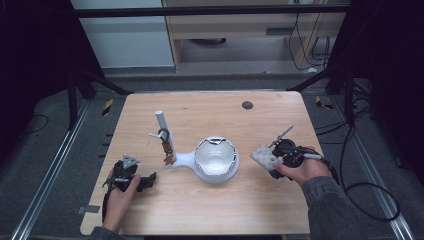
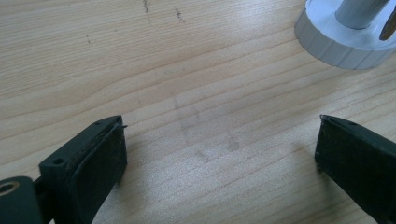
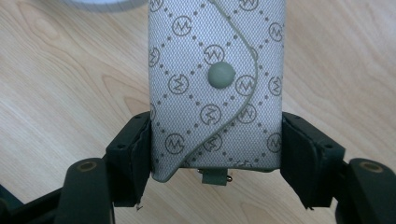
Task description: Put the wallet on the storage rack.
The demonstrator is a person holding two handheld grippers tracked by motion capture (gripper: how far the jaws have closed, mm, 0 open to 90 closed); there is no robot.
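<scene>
- Pouch (image 3: 215, 88), grey fabric with a monogram pattern and 1 snap button, was clamped between both jaws of the right gripper (image 3: 215, 154), clear of the table (image 1: 210, 210) at its right side
- Left gripper (image 2: 219, 154) rested low over bare wood with jaws wide and nothing between them
- White stand (image 1: 172, 150) and bowl (image 1: 216, 156) stood at centre
- Step judged: lift and carry of the pouch
- Next move called for a firm grip and a clear path to the stand or bowl

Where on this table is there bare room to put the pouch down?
Bare wood lies along the near edge between the left gripper and right gripper, and across the far side around the dark spot. The stand and bowl crowd the middle.
</scene>
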